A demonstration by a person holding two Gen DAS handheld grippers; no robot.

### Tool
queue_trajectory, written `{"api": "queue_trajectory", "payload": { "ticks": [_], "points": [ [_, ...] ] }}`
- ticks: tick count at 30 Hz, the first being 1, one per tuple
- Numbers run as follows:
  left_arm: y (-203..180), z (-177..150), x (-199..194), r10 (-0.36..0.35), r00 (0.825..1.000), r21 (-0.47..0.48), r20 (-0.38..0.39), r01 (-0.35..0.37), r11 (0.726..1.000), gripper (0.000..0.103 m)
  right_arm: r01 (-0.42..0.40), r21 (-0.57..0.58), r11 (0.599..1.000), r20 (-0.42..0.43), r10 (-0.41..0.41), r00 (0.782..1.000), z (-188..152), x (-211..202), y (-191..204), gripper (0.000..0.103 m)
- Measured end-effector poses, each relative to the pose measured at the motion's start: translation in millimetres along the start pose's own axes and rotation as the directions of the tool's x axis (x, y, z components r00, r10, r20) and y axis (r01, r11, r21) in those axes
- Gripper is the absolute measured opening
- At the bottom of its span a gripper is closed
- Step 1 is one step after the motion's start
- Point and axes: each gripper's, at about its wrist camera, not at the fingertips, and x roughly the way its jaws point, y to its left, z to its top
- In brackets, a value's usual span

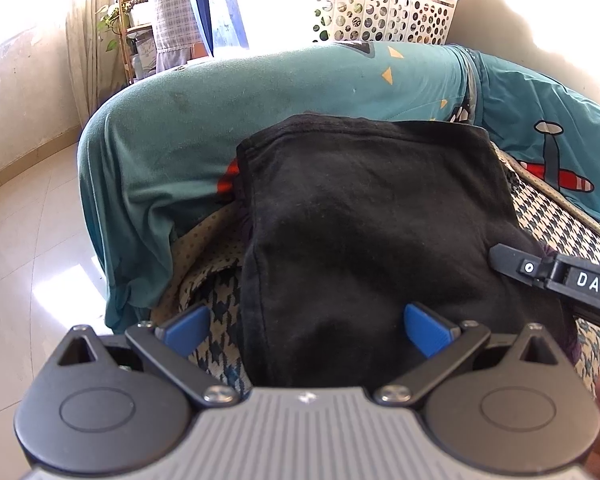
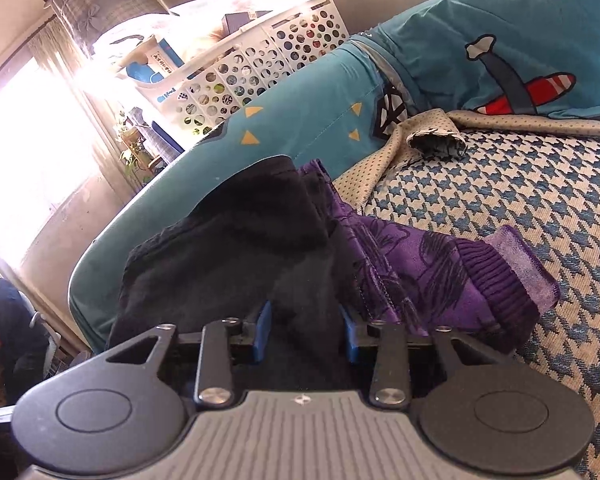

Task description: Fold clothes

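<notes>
Black garment (image 1: 372, 232) is lying partly folded on the houndstooth cover (image 2: 500, 208); right gripper (image 2: 306, 330) fingers are pinching its edge, left gripper (image 1: 306, 330) fingers gaping empty; purple garment (image 2: 440, 268) is awaiting folding.

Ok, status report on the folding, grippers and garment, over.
Left gripper open, hanging over folded black cotton garment. Right gripper pinching the black cloth at its edge. Purple printed garment underneath. Nothing blocking.

Right of the purple garment (image 2: 440, 272), the houndstooth cover (image 2: 520, 184) lies bare and passable. Behind it, teal cushions (image 2: 500, 20) and a laundry basket (image 2: 260, 64) wall off the way.
</notes>
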Motion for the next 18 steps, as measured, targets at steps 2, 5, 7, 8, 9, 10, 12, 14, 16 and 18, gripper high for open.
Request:
{"api": "queue_trajectory", "payload": {
  "ticks": [2, 5, 7, 8, 9, 10, 12, 14, 16, 18],
  "points": [
    [-0.4, -0.5, -0.3, 0.003, 1.0, 0.003, 0.005, -0.003, 1.0, 0.103, 0.008, -0.02, 1.0, 0.016, -0.007, 1.0, 1.0, -2.7, 5.2, 0.013],
    [-1.0, -0.5, -1.7, 0.005, 1.0, 0.004, 0.008, -0.005, 1.0, 0.103, 0.018, -0.045, 0.999, 0.037, -0.017, 0.999, 3.4, -8.2, 12.7, 0.011],
    [-1.2, -0.4, -2.7, 0.006, 1.0, 0.003, 0.01, -0.006, 1.0, 0.103, 0.032, -0.06, 0.998, 0.049, -0.029, 0.998, 4.8, -11.7, 17.4, 0.011],
    [-1.2, -0.3, -3.1, 0.006, 1.0, 0.002, 0.011, -0.006, 1.0, 0.103, 0.041, -0.068, 0.997, 0.052, -0.037, 0.998, 5.1, -12.6, 19.2, 0.01],
    [-1.2, -0.1, -3.7, 0.009, 1.0, 0.0, 0.013, -0.009, 1.0, 0.103, 0.05, -0.077, 0.996, 0.055, -0.046, 0.997, 5.5, -13.6, 21.0, 0.01],
    [-1.2, 0.6, -5.0, 0.018, 1.0, -0.001, 0.021, -0.018, 1.0, 0.103, 0.058, -0.085, 0.995, 0.058, -0.054, 0.997, 5.9, -14.7, 22.7, 0.01],
    [-2.0, 2.1, -8.5, 0.037, 0.998, 0.001, 0.046, -0.037, 0.999, 0.103, 0.069, -0.099, 0.993, 0.068, -0.062, 0.996, 7.4, -18.0, 25.4, 0.01],
    [-3.6, 3.3, -12.6, 0.046, 0.996, 0.007, 0.072, -0.046, 0.999, 0.103, 0.079, -0.106, 0.991, 0.081, -0.071, 0.994, 10.4, -22.6, 27.2, 0.009],
    [-5.5, 4.1, -15.6, 0.051, 0.995, 0.015, 0.09, -0.053, 0.998, 0.103, 0.094, -0.114, 0.989, 0.094, -0.083, 0.992, 14.0, -27.8, 28.8, 0.009],
    [-7.6, 4.2, -16.2, 0.047, 0.995, 0.021, 0.089, -0.049, 0.999, 0.103, 0.108, -0.111, 0.988, 0.095, -0.098, 0.991, 16.7, -30.2, 23.1, 0.009]
  ]
}}
